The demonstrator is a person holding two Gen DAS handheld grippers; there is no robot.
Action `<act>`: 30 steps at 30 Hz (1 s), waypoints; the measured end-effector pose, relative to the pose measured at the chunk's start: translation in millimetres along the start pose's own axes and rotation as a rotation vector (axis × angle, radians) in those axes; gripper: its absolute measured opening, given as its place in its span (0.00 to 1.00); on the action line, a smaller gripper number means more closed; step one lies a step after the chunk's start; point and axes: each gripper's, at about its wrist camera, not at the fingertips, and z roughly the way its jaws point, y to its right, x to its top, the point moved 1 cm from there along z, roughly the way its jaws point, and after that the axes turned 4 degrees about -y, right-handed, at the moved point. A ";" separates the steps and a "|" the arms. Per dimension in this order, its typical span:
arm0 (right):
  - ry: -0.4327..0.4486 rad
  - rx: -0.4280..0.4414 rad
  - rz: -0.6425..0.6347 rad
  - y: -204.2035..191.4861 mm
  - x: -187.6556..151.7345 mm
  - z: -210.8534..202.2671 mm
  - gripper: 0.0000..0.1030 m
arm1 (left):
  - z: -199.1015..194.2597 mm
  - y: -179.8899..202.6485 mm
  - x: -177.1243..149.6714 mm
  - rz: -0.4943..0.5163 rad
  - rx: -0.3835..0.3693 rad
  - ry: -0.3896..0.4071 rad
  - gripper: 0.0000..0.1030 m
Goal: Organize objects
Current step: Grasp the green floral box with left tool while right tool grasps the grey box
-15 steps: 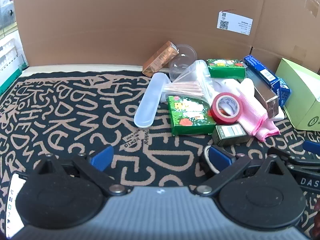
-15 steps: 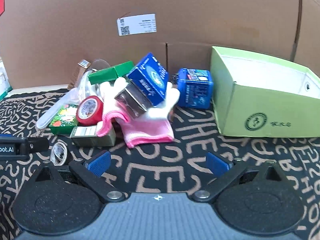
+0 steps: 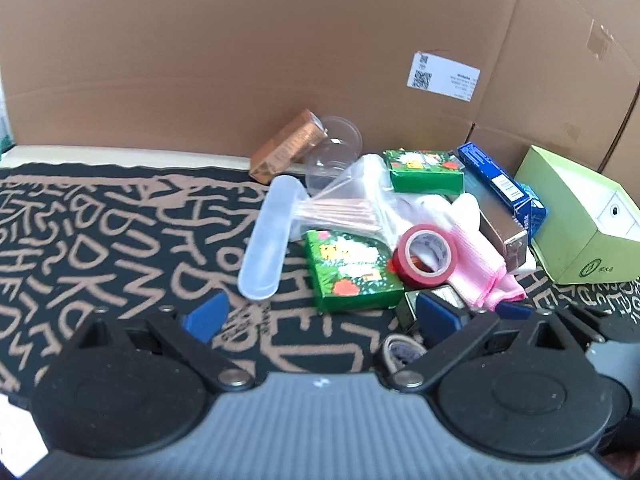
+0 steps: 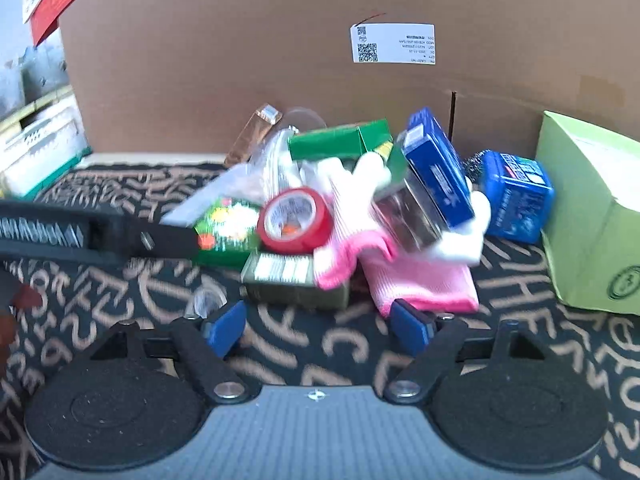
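A black tabletop cover [image 3: 120, 240] patterned with tan letters is seen below a tall brown cardboard wall [image 3: 280, 60]. A heap of small goods is gathered on it near the wall. In the left wrist view, a long translucent plastic case [image 3: 266, 240] is laid at the heap's left edge, with a clear plastic bag of thin pinkish sticks [image 3: 344, 208] just beside it. A copper-coloured carton [image 3: 286, 146] and a clear round plastic cup [image 3: 334, 148] are placed behind, against the wall. A green flowered box [image 3: 352, 272] is set at the front, touching a red roll of tape [image 3: 426, 254], which is propped on a pink and white knitted glove [image 3: 480, 256]. A second green flowered box [image 3: 426, 170] is found further back. A long blue carton [image 3: 496, 184] is leaned over a silver box [image 3: 504, 234]. A small olive-green box [image 4: 296, 280] is lodged under the tape, and a blue wrapped packet [image 4: 516, 196] is seen just beside an open light-green cardboard box [image 3: 580, 224] at the right.

The left tool [image 3: 320, 316] is held released, its blue pads spread wide over bare cover, nothing between them. The right tool [image 4: 318, 326] is likewise released, nothing gripped, its right pad just in front of the glove's pink cuff.
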 end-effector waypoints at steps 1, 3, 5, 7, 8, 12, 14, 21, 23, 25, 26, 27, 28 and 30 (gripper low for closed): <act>0.001 0.007 0.007 -0.6 2.3 2.9 0.81 | 2.8 -0.2 1.8 0.000 -0.005 -0.002 0.92; -0.005 -0.001 0.005 -3.2 5.4 10.9 0.81 | 10.1 -0.6 5.7 -0.008 -0.013 -0.006 0.88; 0.011 -0.015 -0.005 -3.4 5.1 17.3 0.81 | 17.8 -0.6 8.0 -0.022 -0.018 -0.022 0.84; 0.028 -0.016 -0.021 -3.6 1.3 12.3 0.67 | 26.5 3.5 9.4 -0.020 -0.026 -0.044 0.82; 0.025 -0.018 -0.026 -3.4 0.1 9.0 0.66 | 29.6 6.7 9.3 -0.009 -0.025 -0.050 0.82; -0.001 0.007 -0.020 4.1 -12.3 -7.6 0.66 | 44.8 20.1 13.8 0.022 -0.026 -0.074 0.72; -0.010 0.026 0.004 10.4 -21.6 -19.1 0.66 | 53.7 23.8 14.2 0.023 -0.028 -0.095 0.67; -0.028 0.023 0.007 27.0 -46.7 -53.6 0.66 | 42.0 32.9 -4.6 0.109 0.005 -0.076 0.59; -0.030 0.011 -0.011 32.6 -52.8 -64.6 0.66 | 26.3 34.1 -21.8 0.143 -0.013 -0.083 0.60; -0.035 0.007 -0.022 39.8 -58.2 -73.0 0.66 | 6.2 32.8 -41.9 0.157 -0.038 -0.103 0.60; -0.032 0.006 -0.023 41.8 -60.7 -76.7 0.66 | -0.1 32.1 -47.5 0.157 -0.041 -0.109 0.61; -0.028 0.003 -0.019 42.9 -62.0 -78.6 0.66 | -5.4 32.1 -51.9 0.153 -0.037 -0.110 0.61; -0.026 -0.002 -0.016 43.3 -62.8 -78.6 0.66 | -8.3 33.1 -53.9 0.147 -0.023 -0.102 0.63; -0.027 -0.008 -0.014 42.3 -63.2 -76.0 0.67 | -7.4 35.2 -52.1 0.143 0.009 -0.082 0.69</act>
